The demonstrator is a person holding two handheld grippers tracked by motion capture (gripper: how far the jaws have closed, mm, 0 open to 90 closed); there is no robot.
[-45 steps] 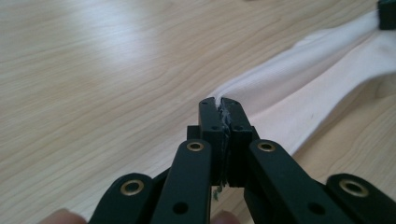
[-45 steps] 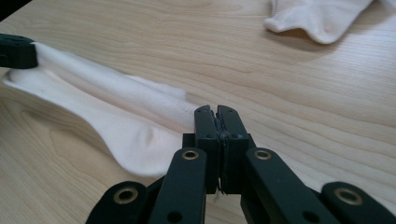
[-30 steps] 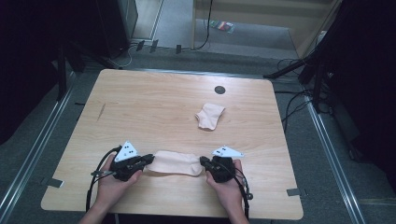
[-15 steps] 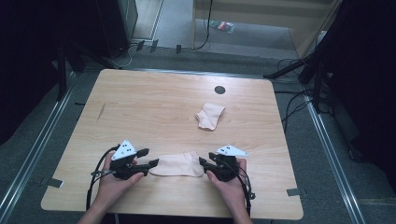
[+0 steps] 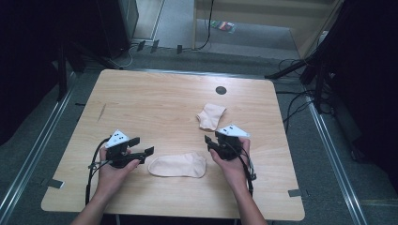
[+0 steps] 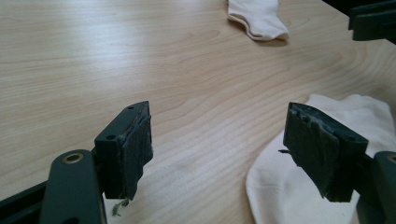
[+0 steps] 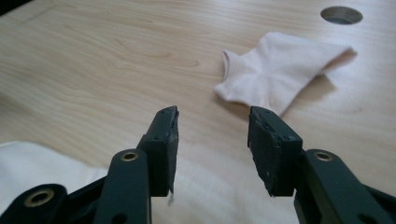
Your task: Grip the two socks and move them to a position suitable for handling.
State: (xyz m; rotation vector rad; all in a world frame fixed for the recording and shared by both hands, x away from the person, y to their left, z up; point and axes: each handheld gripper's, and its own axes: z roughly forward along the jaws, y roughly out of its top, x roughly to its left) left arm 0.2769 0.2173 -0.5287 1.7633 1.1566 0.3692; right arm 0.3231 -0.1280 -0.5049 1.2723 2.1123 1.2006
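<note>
Two pale socks lie on my wooden table (image 5: 155, 101): the flat sock (image 5: 177, 165) between my grippers, the folded sock (image 5: 211, 116) farther off. My left gripper (image 5: 143, 146) gapes wide, holding nothing, just beside the flat sock's end. My right gripper (image 5: 207, 143) stands partly open, empty too.

Two cream socks: flat sock (image 5: 177, 165), crumpled sock (image 5: 211, 116). One table (image 5: 155, 103); one hole (image 5: 220, 90), apparently.
</note>
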